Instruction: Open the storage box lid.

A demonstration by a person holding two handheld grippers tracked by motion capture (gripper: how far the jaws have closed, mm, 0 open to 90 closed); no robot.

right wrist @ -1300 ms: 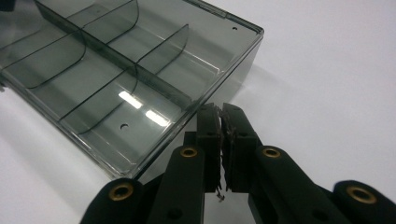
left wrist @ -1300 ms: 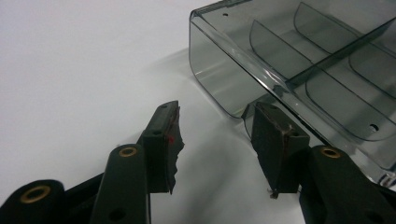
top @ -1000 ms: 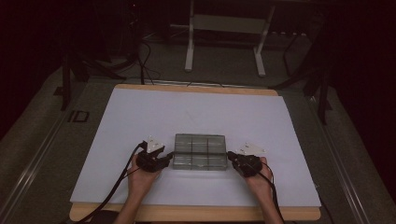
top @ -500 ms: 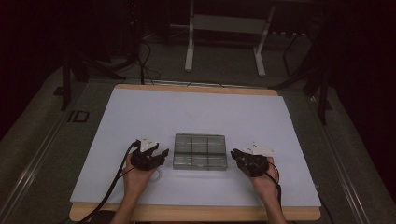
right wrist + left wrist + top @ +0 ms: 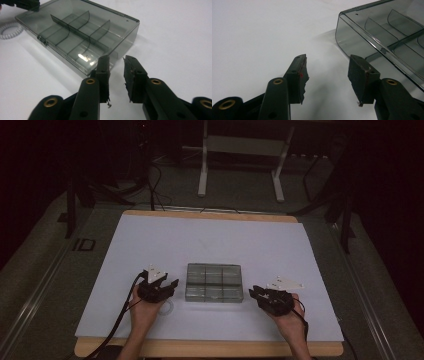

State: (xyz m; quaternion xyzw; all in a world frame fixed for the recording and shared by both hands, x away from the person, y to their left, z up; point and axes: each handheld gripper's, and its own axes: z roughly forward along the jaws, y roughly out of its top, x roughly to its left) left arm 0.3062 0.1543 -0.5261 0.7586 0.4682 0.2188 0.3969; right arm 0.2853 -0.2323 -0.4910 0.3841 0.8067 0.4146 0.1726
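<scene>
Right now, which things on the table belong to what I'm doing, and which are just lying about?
In the job:
- clear compartment box, lid shut, lying flat
- left hand-held gripper, jaws open, nothing between them
- right hand-held gripper, jaws just opening, apart from the box

Lying about:
- white coiled ring beside the box
- white table sheet

Both black grippers, left gripper (image 5: 170,284) and right gripper (image 5: 254,292), are showing brass-ringed screw holes, pale three-cornered top plates, trailing black cables and worn, ragged-edged pads (image 5: 359,75); forearms are showing no sleeves.

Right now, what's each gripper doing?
Left gripper: open, holding nothing.
Right gripper: fingers just opening, nothing between them, beside the clear box.
</scene>
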